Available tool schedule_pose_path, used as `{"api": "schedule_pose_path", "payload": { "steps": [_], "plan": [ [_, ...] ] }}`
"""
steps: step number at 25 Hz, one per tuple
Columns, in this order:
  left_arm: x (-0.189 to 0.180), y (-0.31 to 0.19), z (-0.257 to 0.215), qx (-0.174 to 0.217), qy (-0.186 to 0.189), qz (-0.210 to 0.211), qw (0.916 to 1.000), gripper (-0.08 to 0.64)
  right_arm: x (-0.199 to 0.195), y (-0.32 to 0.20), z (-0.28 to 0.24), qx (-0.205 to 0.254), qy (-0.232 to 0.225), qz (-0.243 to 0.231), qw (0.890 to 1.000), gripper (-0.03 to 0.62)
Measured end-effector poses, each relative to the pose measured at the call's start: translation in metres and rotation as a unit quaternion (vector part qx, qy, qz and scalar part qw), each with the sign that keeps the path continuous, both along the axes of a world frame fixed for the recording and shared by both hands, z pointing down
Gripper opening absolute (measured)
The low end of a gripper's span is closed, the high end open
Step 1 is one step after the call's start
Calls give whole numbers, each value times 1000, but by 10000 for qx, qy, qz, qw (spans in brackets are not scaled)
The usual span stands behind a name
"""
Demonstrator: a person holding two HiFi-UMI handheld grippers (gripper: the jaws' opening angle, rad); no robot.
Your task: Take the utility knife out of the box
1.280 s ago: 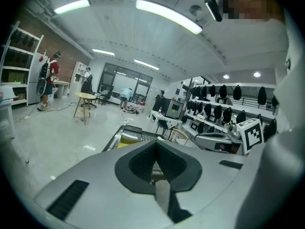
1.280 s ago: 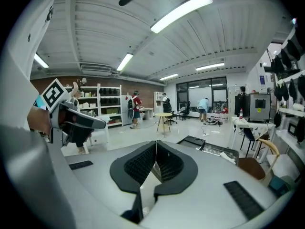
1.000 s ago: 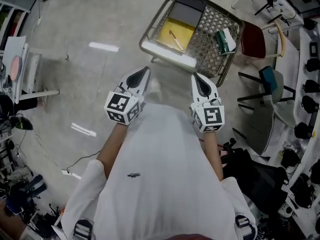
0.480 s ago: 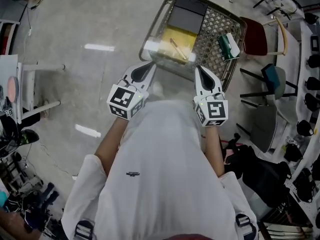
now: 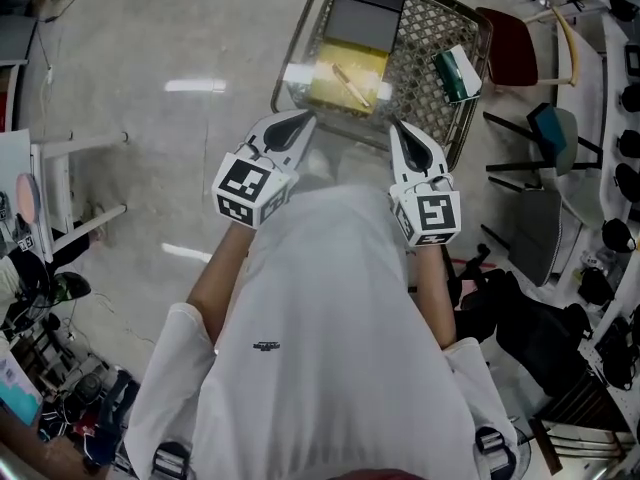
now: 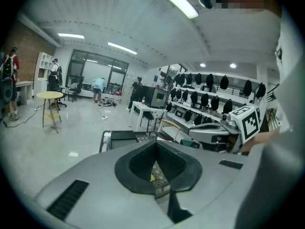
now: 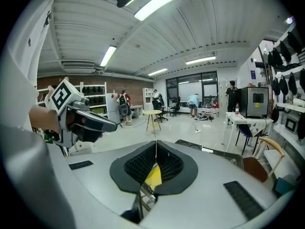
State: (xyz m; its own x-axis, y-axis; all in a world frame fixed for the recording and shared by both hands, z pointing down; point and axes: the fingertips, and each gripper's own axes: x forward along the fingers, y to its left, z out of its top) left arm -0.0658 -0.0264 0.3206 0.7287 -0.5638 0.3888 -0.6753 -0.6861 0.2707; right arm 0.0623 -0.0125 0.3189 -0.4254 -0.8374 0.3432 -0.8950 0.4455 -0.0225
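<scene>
Yellow is showing first: one open yellow box (image 5: 340,76) is sitting in the left half of a wire mesh basket (image 5: 425,43) just ahead of both tongs. The utility knife (image 5: 351,85) is lying slantwise inside that box, a slim pale shape, and nothing is touching it. One dark grey tray (image 5: 365,18) is lying beyond the box in the same basket. One green-and-white pack (image 5: 457,74) is resting on the mesh at the right side, well apart from the box.

I am reading no brand or words anywhere. The only markings are the black-and-white square markers on the two cubes, and a small dark logo on the person's white shirt (image 5: 330,348) is too small for me to read.

I am working two tongs. The left tongs (image 5: 302,120) are pointing at the basket's near rim, left of the box. In the left gripper view the left tongs (image 6: 155,145) are showing their jaws pressed together at the tips, holding nothing, with mesh and a sliver of yellow showing through the gap behind the pads. The right tongs (image 5: 396,126) are hovering at the near rim, right of the box. In the right gripper view the right tongs (image 7: 156,145) are likewise closed tip to tip and empty, with the yellow box showing behind them.
</scene>
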Motion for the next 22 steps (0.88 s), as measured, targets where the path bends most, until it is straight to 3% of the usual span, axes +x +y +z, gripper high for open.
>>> {"api": "schedule_pose_path", "payload": {
  "steps": [9,22],
  "plan": [
    [24,-22,17,103,-512,580,9969,2,10,-18,16,-150,-32,14,9999,-1],
    [49,-71,80,344,-1359,1518,9784,2,10,-54,56,-388,-20,-159,9991,-1]
  ]
}}
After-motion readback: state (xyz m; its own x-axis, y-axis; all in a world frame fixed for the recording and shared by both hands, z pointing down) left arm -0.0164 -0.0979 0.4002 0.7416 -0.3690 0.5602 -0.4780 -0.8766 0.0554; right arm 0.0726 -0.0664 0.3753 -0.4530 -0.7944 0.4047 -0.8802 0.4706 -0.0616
